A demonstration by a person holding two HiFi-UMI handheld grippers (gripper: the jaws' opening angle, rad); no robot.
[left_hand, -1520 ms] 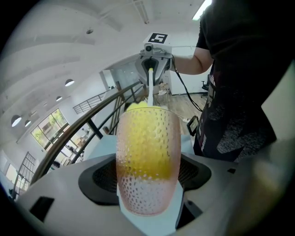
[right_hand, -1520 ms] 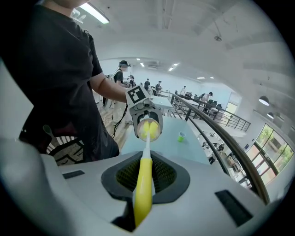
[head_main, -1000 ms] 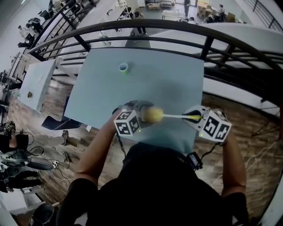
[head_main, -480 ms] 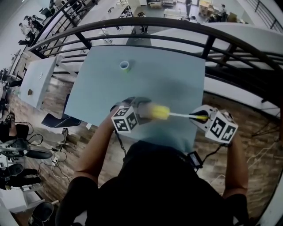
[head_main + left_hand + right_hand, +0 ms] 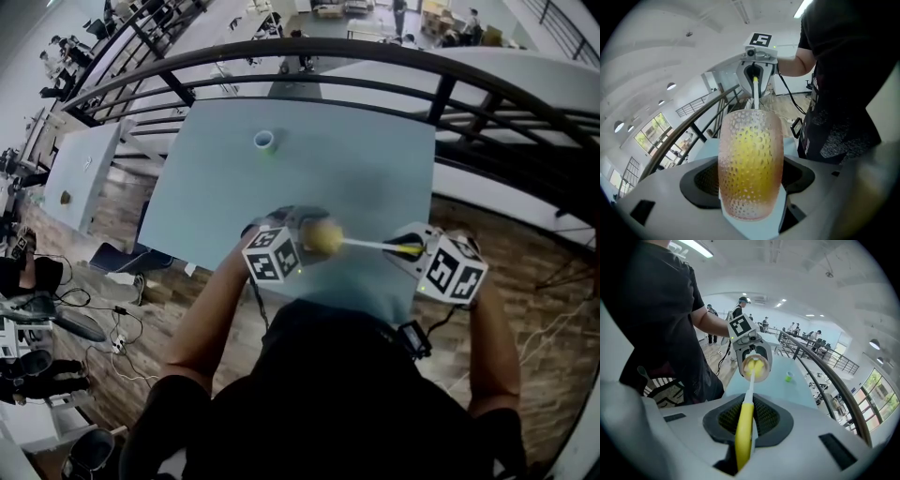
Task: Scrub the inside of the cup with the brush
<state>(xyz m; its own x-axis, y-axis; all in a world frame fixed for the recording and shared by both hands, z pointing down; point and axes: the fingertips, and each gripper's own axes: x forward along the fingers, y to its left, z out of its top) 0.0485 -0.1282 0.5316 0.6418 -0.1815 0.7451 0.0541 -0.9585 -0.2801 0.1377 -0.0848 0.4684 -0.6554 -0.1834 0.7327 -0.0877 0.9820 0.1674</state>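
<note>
The cup, a clear tumbler with a dimpled wall and a faint pink tint, is grasped by the left tongs. Both dark pads are pressed against its sides, and it is held on its side with its mouth turned toward the right tongs.

Inside the cup, the yellow head of the brush is seen filling most of the interior. Out of the cup's mouth a thin white stem is led straight back to the right tongs.

In the right gripper view, the right tongs are clenched on the brush at its yellow handle. The stem runs ahead into the cup, which is carried in the left tongs.

From the head view, the cup is found in the air above the near part of the pale blue bench. The left tongs are at the cup's left side, and the right tongs are off to its right, joined to it by the brush.

Beyond the cup, well apart from it, a small green cup stands upright on the bench. Farther beyond the cup, a dark railing is seen curving past the bench's far edge.
</note>
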